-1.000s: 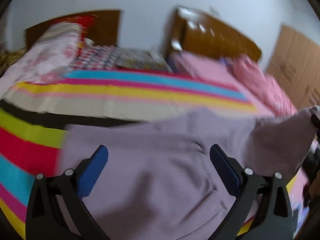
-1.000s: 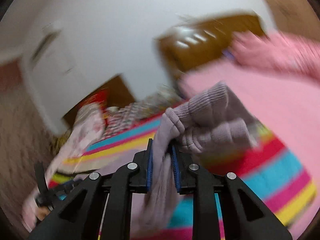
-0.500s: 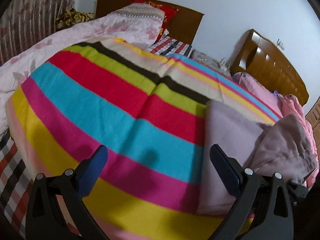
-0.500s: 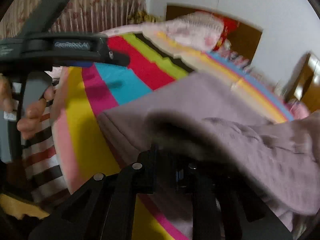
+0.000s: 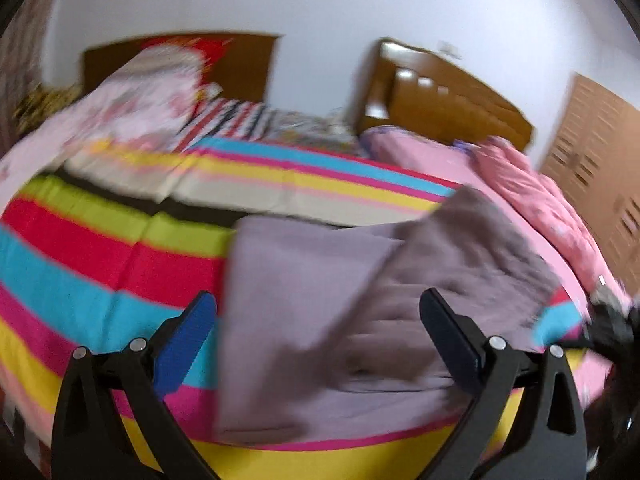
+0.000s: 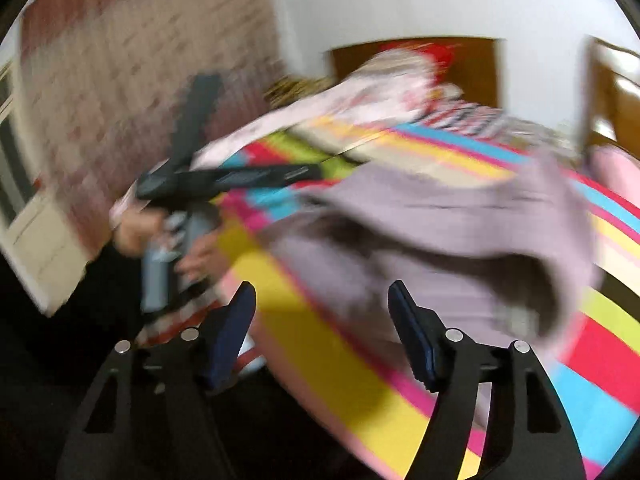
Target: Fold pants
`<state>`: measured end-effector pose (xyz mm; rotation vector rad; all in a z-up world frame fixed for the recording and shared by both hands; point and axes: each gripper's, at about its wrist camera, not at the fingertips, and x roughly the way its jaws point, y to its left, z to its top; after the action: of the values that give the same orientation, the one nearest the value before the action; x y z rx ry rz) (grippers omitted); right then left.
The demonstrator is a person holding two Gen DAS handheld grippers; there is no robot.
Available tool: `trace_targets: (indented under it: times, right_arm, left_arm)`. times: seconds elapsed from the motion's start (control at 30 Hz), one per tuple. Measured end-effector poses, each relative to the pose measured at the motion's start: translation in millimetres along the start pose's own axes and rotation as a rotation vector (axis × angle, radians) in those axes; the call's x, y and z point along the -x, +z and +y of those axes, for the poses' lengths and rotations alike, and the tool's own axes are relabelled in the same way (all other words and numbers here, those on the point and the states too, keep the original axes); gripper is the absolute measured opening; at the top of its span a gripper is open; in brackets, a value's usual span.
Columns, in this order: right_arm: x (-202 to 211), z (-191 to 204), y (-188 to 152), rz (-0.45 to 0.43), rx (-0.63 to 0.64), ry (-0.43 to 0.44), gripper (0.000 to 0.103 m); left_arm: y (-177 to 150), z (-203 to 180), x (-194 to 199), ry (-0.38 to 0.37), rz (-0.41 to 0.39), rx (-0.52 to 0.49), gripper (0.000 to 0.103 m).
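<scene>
Right wrist view: right gripper (image 6: 322, 334) with jaws just sprung apart, nothing pinched, pants (image 6: 440, 232) dropped ahead of and slightly right of the tips, a folded-over flap sagging onto the layer beneath. Left wrist view: left gripper (image 5: 318, 346) with jaws spread wide and empty, pants (image 5: 360, 320) lying flat on the striped blanket (image 5: 100, 264), mostly between and beyond the two tips, left edge of the cloth just inside the left pad, upper layer slanting away toward the right pad. Heavy blur in both views, so exact creases hard to read. Judged step: letting go after laying one half over the other, then squaring up. To do it well: clear the right jaws backward and upward without snagging the loose flap; check that the top layer's edge runs even with the bottom one; smooth from the fold line outward with closed tips rather than dragging; pin the lower layer lightly with the left jaws if the cloth slides on the blanket. Soft knit likely to bunch and creep, so short, slow strokes preferable. Next fold probably best taken from the far end, beyond both sets of jaws, brought toward the near edge just under the tips.
</scene>
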<state>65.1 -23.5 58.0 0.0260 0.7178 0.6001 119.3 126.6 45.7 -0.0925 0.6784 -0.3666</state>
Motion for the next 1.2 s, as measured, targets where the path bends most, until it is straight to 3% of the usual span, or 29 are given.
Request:
trace_targets:
  times: [0.07,0.13,0.2,0.3,0.37,0.47,0.5,0.53,0.57,0.6,0.77,0.9,0.97,1.0,1.03,1.07,1.1,1.2]
  right_arm:
    - [16.2,-26.1,-7.1,-0.033,-0.084,-0.067,0.068]
    - [22.7,-44.6,-15.6,-0.048,-0.137,-0.119,0.068]
    - [19.0,-62.7,-22.8,-0.042,-0.193,-0.144,0.067]
    - [5.8,-88.4,-24.1,-0.047,-0.27,-0.108,0.057]
    - [-14.7,-99.7,-16.2,-0.023,-0.301,-0.069,0.038]
    - [-34.0,-106.5,-7.6,0.018,-0.307,-0.071,0.019]
    - [-32.4,-104.9,-3.3,0.012,-0.297,-0.078,0.018]
    - [-31.3,-102.7,1.2,0.003,-0.292,-0.076,0.016]
    - [-24.2,-98.6,8.2,-0.015,-0.293,-0.066,0.015]
    - [-22.7,-96.4,16.4,-0.029,-0.293,-0.056,0.015]
    - [-33.3,-70.4,100.6,-0.03,-0.203,0.007,0.015]
    - [-95.4,-45.2,167.9,0.081,-0.118,0.09,0.018]
    - [-156.2,-25.3,187.5,0.234,-0.052,0.126,0.034]
    - [-179.9,-20.1,190.5,0.288,-0.046,0.137,0.036]
    - [-200.5,-14.5,191.3,0.328,-0.045,0.173,0.055]
    - [-214.2,-10.2,191.2,0.337,-0.05,0.201,0.071]
    - [-219.1,-7.2,190.3,0.329,-0.049,0.209,0.073]
    - [-205.7,-9.2,179.3,0.273,-0.062,0.253,0.073]
  left_arm:
    - [0.2,-23.0,8.6,0.004,-0.031,-0.094,0.101]
    - [-2.5,-41.4,16.3,0.057,-0.062,-0.189,0.101]
    - [-8.1,-46.2,19.1,0.089,-0.071,-0.227,0.101]
    - [-19.6,-35.3,11.2,0.073,-0.023,-0.208,0.101]
    - [-28.0,-27.8,3.2,0.053,0.011,-0.199,0.101]
    - [-34.2,-18.3,-18.8,0.033,0.049,-0.212,0.101]
    - [-33.7,-17.1,-26.8,0.032,0.052,-0.211,0.099]
    - [-32.5,-15.9,-32.3,0.025,0.058,-0.205,0.094]
    - [-29.5,-15.3,-40.3,-0.001,0.075,-0.19,0.07]
    - [-26.5,-14.8,-44.7,-0.024,0.08,-0.173,0.037]
    - [-9.4,-1.9,-42.6,-0.057,-0.009,-0.032,0.024]
    - [-12.3,31.9,-36.8,-0.14,-0.001,0.216,0.024]
    - [-21.7,47.0,-38.3,-0.133,0.02,0.31,0.027]
    - [-26.0,52.9,-38.2,-0.113,0.025,0.344,0.037]
    - [-29.8,59.6,-38.2,-0.099,0.032,0.377,0.048]
    - [-35.9,69.5,-35.6,-0.099,0.023,0.431,0.069]
    - [-40.7,78.5,-31.4,-0.118,0.001,0.479,0.079]
    - [-48.6,97.9,-21.2,-0.183,-0.026,0.561,0.085]
